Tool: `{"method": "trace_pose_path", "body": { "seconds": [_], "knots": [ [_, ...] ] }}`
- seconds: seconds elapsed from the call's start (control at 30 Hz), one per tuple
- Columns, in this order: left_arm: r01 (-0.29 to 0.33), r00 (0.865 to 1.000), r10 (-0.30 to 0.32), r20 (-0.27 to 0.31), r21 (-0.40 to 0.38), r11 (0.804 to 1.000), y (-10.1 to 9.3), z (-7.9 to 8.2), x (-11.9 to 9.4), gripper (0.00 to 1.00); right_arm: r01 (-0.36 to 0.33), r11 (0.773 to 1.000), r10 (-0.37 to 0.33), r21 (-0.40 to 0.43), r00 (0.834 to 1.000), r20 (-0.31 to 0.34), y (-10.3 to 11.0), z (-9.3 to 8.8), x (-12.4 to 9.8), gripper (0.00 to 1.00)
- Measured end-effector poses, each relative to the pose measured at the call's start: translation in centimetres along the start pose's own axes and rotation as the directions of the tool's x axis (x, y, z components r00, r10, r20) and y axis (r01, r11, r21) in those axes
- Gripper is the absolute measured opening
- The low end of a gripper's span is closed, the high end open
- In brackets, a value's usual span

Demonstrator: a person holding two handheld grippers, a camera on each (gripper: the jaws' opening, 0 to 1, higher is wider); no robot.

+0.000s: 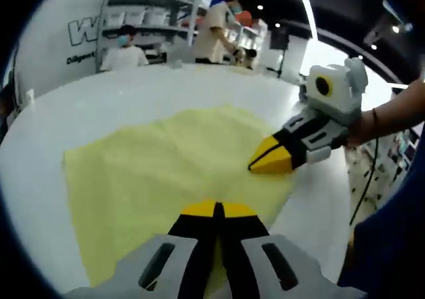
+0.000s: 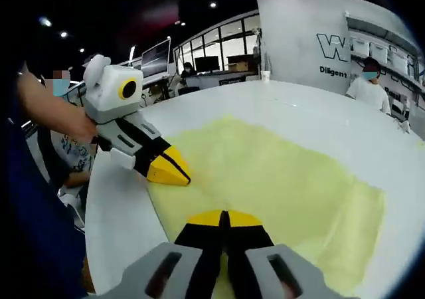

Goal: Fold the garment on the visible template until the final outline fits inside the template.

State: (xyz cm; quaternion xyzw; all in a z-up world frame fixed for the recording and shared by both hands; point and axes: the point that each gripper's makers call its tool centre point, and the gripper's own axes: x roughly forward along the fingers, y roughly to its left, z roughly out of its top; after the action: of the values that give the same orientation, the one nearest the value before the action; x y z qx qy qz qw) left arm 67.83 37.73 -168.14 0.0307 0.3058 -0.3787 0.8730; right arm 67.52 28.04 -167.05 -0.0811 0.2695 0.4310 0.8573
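In the left gripper view, the yellow garment [image 1: 166, 173] was spread flat on the white counter [image 1: 99, 106], right under and ahead of the left hand-held gripper [image 1: 218, 210]. Its jaws were clenched together, tips over the near edge of the cloth, but I couldn't tell if any fabric was pinched. The right hand-held gripper [image 1: 260, 164] came in from the right, tips closed and resting on the garment's right edge, held by a hand [image 1: 358, 129]. Behind the counter were shelves [image 1: 153, 20] and a couple of people.

In the right gripper view, same deal: the right hand-held gripper [image 2: 224, 218] was closed over the garment [image 2: 279, 179], and the left hand-held gripper [image 2: 178, 177] sat on the cloth's left edge near the counter [image 2: 119, 212] edge. There were windows [image 2: 219, 46] and a white wall panel [image 2: 305, 40] in the background.
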Motion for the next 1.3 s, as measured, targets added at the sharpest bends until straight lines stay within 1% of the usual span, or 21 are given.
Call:
{"method": "trace_pose_path", "body": {
  "seconds": [0.07,0.13,0.17,0.2,0.23,0.27,0.3,0.33,0.43,0.47,0.5,0.6,0.7,0.77,0.83,1.0,1.13,1.17,1.23,1.27,1.3],
  "knots": [
    [-0.005,1.0,0.005,0.005,-0.007,1.0,0.3,-0.2,-0.4,0.01,0.011,1.0,-0.011,0.001,1.0,-0.001,-0.5,-0.5,-0.9,0.0],
    [-0.023,1.0,0.023,0.01,-0.025,0.999,1.6,-0.7,-1.6,0.01,0.018,1.0,-0.018,0.012,1.0,0.006,-1.1,-0.9,-1.7,0.0],
    [-0.033,0.999,0.033,0.009,-0.025,0.999,1.8,-0.8,-1.8,0.01,0.02,1.0,-0.02,0.018,1.0,0.01,-1.2,-1.0,-2.0,0.0],
    [-0.039,0.999,0.039,0.013,-0.033,0.999,2.2,-1.1,-2.4,0.01,0.025,0.999,-0.026,0.036,0.999,0.019,-1.4,-1.3,-2.7,0.0],
    [-0.05,0.999,0.051,0.011,-0.053,0.997,2.4,-1.3,-2.8,0.01,0.029,0.999,-0.03,0.043,1.0,0.01,-1.5,-1.6,-3.0,0.0],
    [-0.065,0.998,0.066,0.013,-0.043,0.997,3.1,-1.6,-3.4,0.01,0.034,0.998,-0.034,0.043,0.999,0.003,-2.3,-2.3,-3.6,0.0],
    [-0.077,0.997,0.078,0.009,-0.043,0.996,3.7,-2.0,-4.0,0.01,0.037,0.998,-0.038,0.052,0.999,0.017,-2.5,-2.6,-4.2,0.0],
    [-0.084,0.996,0.084,0.01,-0.057,0.995,4.1,-2.2,-4.6,0.01,0.048,0.994,-0.05,0.096,0.998,0.026,-2.9,-2.8,-4.7,0.0],
    [-0.092,0.996,0.093,0.012,-0.063,0.994,4.5,-2.6,-5.3,0.01,0.067,0.99,-0.072,0.127,0.997,0.031,-3.7,-3.4,-5.9,0.0],
    [-0.096,0.995,0.097,0.012,-0.065,0.993,4.7,-2.8,-5.6,0.01,0.092,0.987,-0.094,0.135,0.996,0.005,-4.6,-4.3,-6.5,0.0],
    [-0.098,0.995,0.099,0.012,-0.069,0.993,4.7,-2.8,-5.8,0.01,0.089,0.985,-0.093,0.147,0.995,0.024,-4.7,-4.3,-6.8,0.0],
    [-0.101,0.995,0.103,0.016,-0.074,0.992,4.9,-3.0,-6.2,0.01,0.097,0.977,-0.105,0.192,0.994,0.029,-5.2,-4.9,-7.4,0.0],
    [-0.11,0.993,0.112,0.022,-0.088,0.99,4.8,-3.0,-6.4,0.01,0.107,0.975,-0.114,0.194,0.993,0.025,-5.5,-5.7,-8.4,0.0],
    [-0.114,0.993,0.117,0.028,-0.1,0.988,5.2,-3.0,-6.7,0.01,0.112,0.973,-0.119,0.2,0.993,0.024,-5.6,-5.9,-8.6,0.0],
    [-0.12,0.992,0.125,0.033,-0.118,0.986,5.3,-3.2,-7.0,0.01,0.123,0.966,-0.133,0.227,0.991,0.029,-5.7,-6.1,-9.0,0.0],
    [-0.14,0.989,0.146,0.037,-0.141,0.98,5.8,-3.8,-8.0,0.01,0.143,0.955,-0.158,0.261,0.987,0.037,-6.3,-6.8,-9.6,0.0],
    [-0.167,0.985,0.173,0.025,-0.151,0.974,6.7,-4.6,-9.1,0.01,0.164,0.94,-0.183,0.3,0.983,0.035,-6.6,-7.2,-10.6,0.0],
    [-0.171,0.984,0.178,0.029,-0.162,0.972,6.9,-4.7,-9.5,0.01,0.17,0.931,-0.193,0.322,0.981,0.038,-6.6,-7.2,-11.1,0.0],
    [-0.176,0.983,0.183,0.032,-0.165,0.971,6.9,-4.7,-9.7,0.01,0.175,0.928,-0.201,0.328,0.979,0.046,-6.6,-7.2,-11.5,0.0],
    [-0.18,0.981,0.189,0.038,-0.164,0.97,6.9,-4.7,-10.1,0.01,0.203,0.913,-0.241,0.353,0.968,0.065,-6.7,-6.7,-12.5,0.0],
    [-0.184,0.98,0.195,0.048,-0.171,0.968,6.7,-4.6,-10.6,0.01,0.217,0.91,-0.254,0.353,0.965,0.063,-6.7,-6.7,-13.0,0.0]
  ]
}}
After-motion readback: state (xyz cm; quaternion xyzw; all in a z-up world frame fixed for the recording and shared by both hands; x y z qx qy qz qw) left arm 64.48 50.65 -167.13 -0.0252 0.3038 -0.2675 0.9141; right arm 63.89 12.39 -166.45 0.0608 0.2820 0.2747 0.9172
